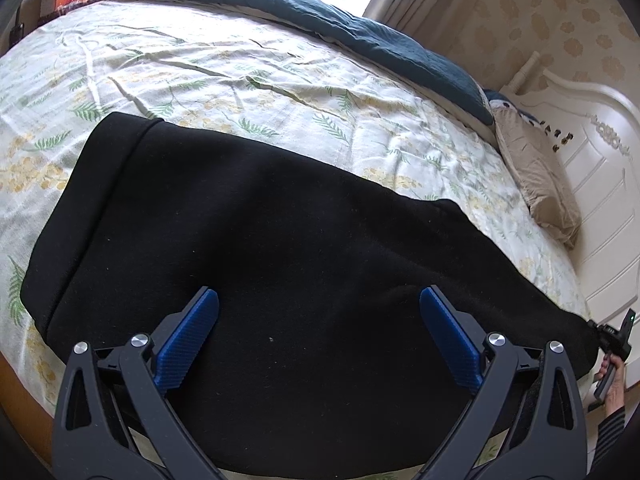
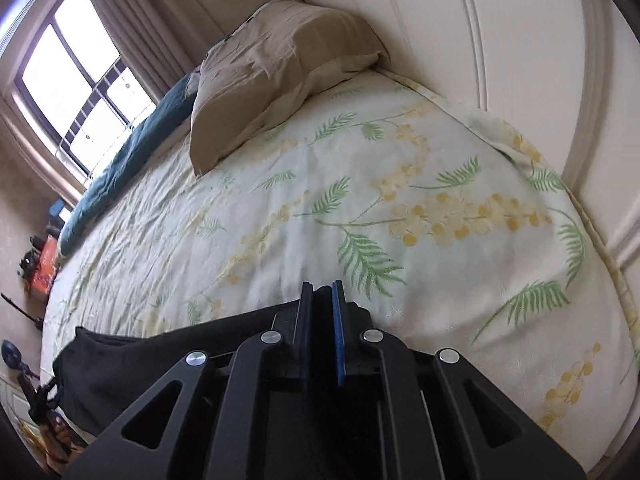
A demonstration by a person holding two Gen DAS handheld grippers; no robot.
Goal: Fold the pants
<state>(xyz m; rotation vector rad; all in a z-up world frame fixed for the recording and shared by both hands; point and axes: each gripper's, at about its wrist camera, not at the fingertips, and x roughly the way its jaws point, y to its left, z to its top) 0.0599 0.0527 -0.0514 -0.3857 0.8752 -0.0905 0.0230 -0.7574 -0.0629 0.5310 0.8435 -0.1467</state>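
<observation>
Your left gripper had its jaws spread wide, the blue pads well apart with nothing between them, poised over the black pants. Your right gripper had its jaws drawn close together, pinching an end of the pants between the two fingers; in the left wrist view that same gripper appeared at the far right, touching the corner of the dark cloth, with your hand around its handle.

The pants lay flat across the near side of the bed, stretched from left to right, one end rolled or hemmed at the upper left and the other tapering toward the right gripper. Under them the sheet was pale with green fronds and yellow blossoms, and rather creased.

Farther out, a tan pillow rested against the white headboard. A dark teal quilt ran along the far edge of the bed, beside the window and its curtains. An orange box stood past the foot of the bed.
</observation>
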